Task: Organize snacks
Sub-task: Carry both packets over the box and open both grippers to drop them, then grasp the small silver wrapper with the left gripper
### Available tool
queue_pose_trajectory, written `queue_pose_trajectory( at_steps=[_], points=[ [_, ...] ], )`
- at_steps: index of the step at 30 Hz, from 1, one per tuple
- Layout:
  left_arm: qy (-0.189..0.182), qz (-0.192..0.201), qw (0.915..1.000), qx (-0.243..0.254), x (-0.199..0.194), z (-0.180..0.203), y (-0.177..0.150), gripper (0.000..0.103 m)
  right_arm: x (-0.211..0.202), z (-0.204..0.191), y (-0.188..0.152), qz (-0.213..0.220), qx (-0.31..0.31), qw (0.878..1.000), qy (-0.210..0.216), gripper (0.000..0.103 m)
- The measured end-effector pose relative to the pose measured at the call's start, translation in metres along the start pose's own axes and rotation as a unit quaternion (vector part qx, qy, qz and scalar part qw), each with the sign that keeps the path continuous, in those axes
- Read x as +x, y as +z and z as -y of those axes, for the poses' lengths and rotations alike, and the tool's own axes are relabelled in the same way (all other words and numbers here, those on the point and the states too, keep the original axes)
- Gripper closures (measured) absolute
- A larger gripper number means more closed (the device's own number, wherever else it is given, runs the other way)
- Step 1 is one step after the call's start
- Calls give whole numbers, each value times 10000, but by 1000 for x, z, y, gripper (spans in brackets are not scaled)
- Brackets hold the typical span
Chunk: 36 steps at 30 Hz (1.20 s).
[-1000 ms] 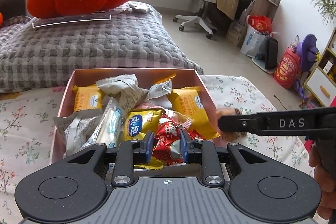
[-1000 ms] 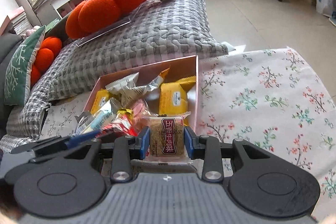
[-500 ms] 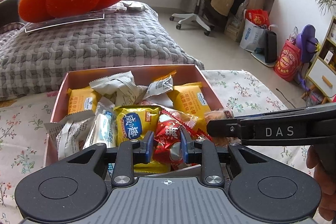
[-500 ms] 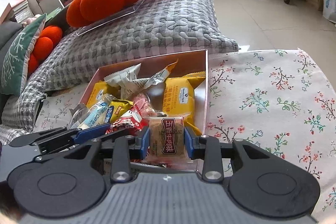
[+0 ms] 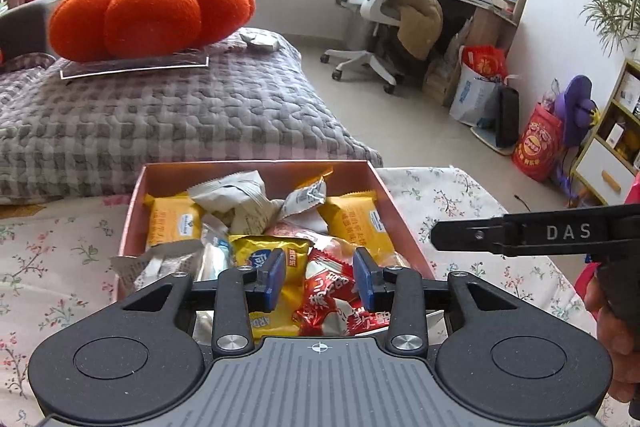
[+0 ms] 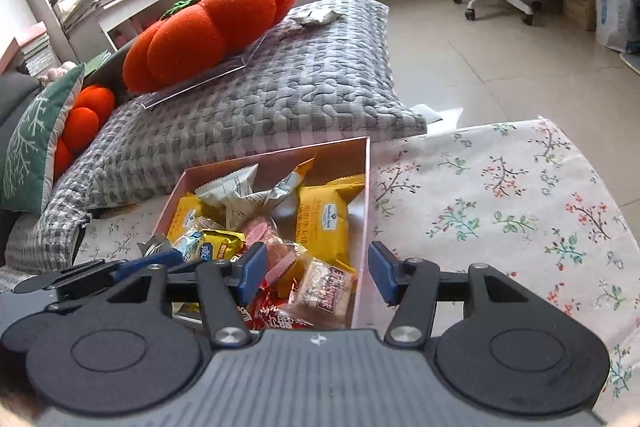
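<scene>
A pink box [image 5: 256, 169] on the flowered cloth holds several wrapped snacks; it also shows in the right wrist view [image 6: 362, 211]. My left gripper [image 5: 320, 285] is open and empty above the box's near end, over a red snack packet [image 5: 340, 305] and a yellow packet [image 5: 272, 255]. My right gripper [image 6: 316, 273] is open and empty above the box's near right corner. A brown snack bar in clear wrap [image 6: 326, 293] lies loose in the box below it. The right gripper's arm [image 5: 532, 233] shows at the right of the left wrist view.
A grey quilted cushion [image 5: 160, 115] with an orange pumpkin pillow [image 5: 152, 15] lies behind the box. The flowered cloth [image 6: 500, 195] stretches to the right. An office chair [image 5: 372, 7], bags and a desk stand on the floor beyond.
My right gripper opened and let go of the brown snack bar, which now lies in the box. My left gripper opened a little wider and both drew back slightly.
</scene>
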State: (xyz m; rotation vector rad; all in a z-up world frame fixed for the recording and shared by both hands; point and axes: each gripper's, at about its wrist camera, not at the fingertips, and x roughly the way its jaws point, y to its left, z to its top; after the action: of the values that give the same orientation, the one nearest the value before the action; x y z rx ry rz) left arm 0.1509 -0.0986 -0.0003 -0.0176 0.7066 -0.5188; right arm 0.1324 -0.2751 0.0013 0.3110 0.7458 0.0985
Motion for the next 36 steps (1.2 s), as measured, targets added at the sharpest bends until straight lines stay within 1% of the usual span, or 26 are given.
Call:
queue_pose_trajectory(
  at_steps=[4, 5, 6, 9, 12, 13, 16, 17, 18, 21, 25, 27, 28, 29, 32, 36],
  points=[
    [128, -51, 9999, -43, -7, -1, -1, 67, -8, -2, -2, 11, -101, 9999, 12, 51],
    [143, -76, 9998, -85, -9, -2, -1, 67, -10, -3, -3, 17, -155, 9999, 28, 49],
    [182, -115, 9997, -127, -11, -2, -2, 67, -14, -5, -4, 37, -229, 9997, 29, 45],
    [407, -259, 9987, -134, -17, -2, -6, 67, -21, -12, -8, 63, -504, 9987, 11, 36],
    [537, -391, 9977, -158, -26, -4, -15, 67, -27, -18, -16, 23, -869, 9962, -16, 32],
    [595, -440, 9971, -188, -30, -4, -17, 67, -28, -20, -18, -11, -970, 9953, -29, 32],
    [812, -629, 9942, -321, -41, -7, -28, 67, -33, -26, -27, -100, -1268, 9919, 24, 29],
    [910, -707, 9926, -374, -45, -9, -33, 67, -35, -29, -29, -121, -1369, 9905, 62, 26],
    [985, -780, 9912, -413, -49, -10, -38, 67, -37, -33, -32, -146, -1477, 9889, 118, 25],
    [1227, -943, 9861, -606, -61, -14, -56, 67, -42, -46, -45, -325, -1859, 9814, 358, 24],
    [1223, -1181, 9809, -943, -78, -16, -86, 66, -43, -68, -67, -539, -2488, 9658, 487, 24],
    [1242, -1239, 9781, -1120, -86, -16, -101, 54, -45, -76, -76, -626, -2681, 9597, 563, 25],
    [1291, -1275, 9762, -1190, -90, -15, -110, 47, -48, -79, -82, -656, -2776, 9566, 600, 25],
    [1338, -1305, 9746, -1233, -93, -13, -118, 46, -48, -82, -85, -680, -2861, 9537, 627, 25],
    [1492, -1400, 9708, -1249, -100, -7, -142, 46, -53, -87, -95, -770, -3028, 9475, 678, 25],
    [1435, -1509, 9708, -1187, -102, 3, -159, 46, -53, -89, -111, -977, -3135, 9424, 639, 25]
  ],
)
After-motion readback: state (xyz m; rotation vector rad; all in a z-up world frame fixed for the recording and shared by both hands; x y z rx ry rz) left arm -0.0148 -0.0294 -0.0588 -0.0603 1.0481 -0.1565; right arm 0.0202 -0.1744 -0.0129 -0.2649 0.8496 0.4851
